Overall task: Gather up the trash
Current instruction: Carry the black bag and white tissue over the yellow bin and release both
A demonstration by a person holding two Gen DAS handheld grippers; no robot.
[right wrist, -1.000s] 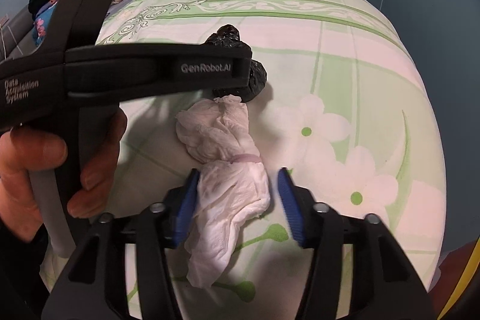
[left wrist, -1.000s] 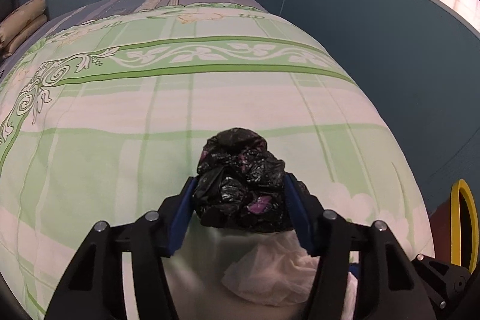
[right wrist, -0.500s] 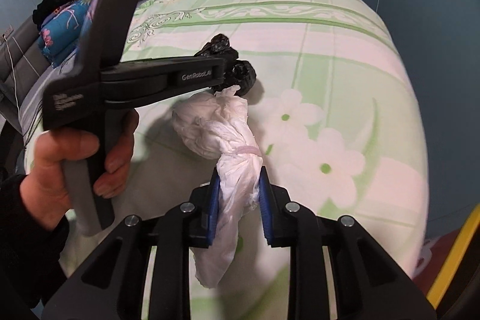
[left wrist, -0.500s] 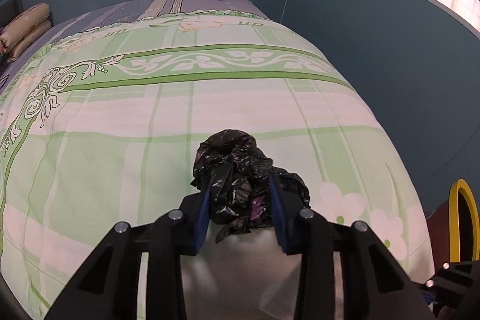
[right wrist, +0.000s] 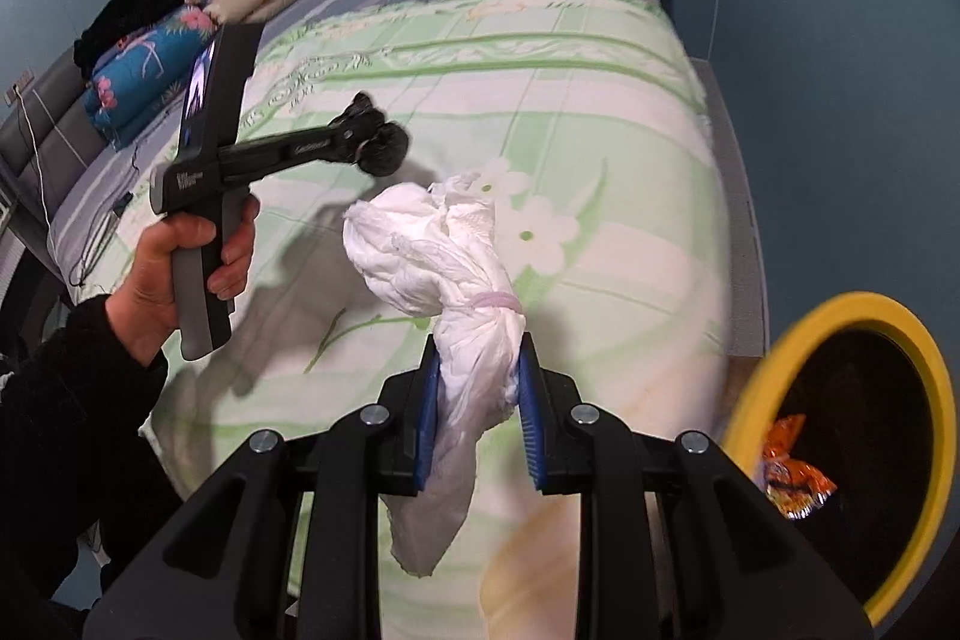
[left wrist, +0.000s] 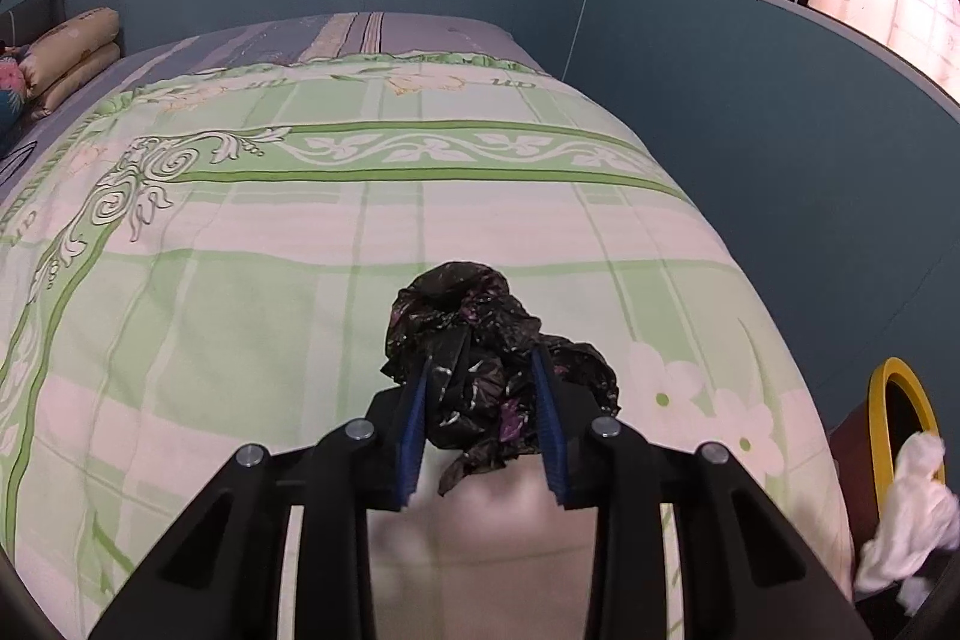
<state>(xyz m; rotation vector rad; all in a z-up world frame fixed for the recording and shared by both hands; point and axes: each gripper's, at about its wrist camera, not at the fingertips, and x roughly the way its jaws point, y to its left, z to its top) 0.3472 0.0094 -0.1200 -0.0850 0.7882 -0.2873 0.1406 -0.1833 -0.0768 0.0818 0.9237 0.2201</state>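
A wide bed covered by a pale green floral quilt point(left wrist: 300, 316) fills both wrist views and serves as the reference landmark. Off its near right corner, on the floor side, a round yellow-rimmed bin with a dark interior point(right wrist: 900, 334) is seen. An orange crinkled wrapper point(right wrist: 792, 472) is already lying inside the bin, so part of the collection is judged to be done.

A crumpled white tissue bundle tied with a pale band point(right wrist: 444, 256) is clamped at its narrow neck by the right gripper point(right wrist: 477, 400). It is held above the near edge of the bed, just beside the bin; no contact with the quilt is visible.

A crumpled black plastic bag point(left wrist: 480, 340) is pinched between the blue pads of the left gripper point(left wrist: 483, 406), whose jaws have just been closing onto it. It is held over the near part of the bed. In the right wrist view it appears to be clear of the quilt.

Both pieces are thus gripped; neither is yet in the bin. The remaining work is judged to be carriage to the bin and release, the white bundle being the nearer. No further loose trash is seen on the quilt.
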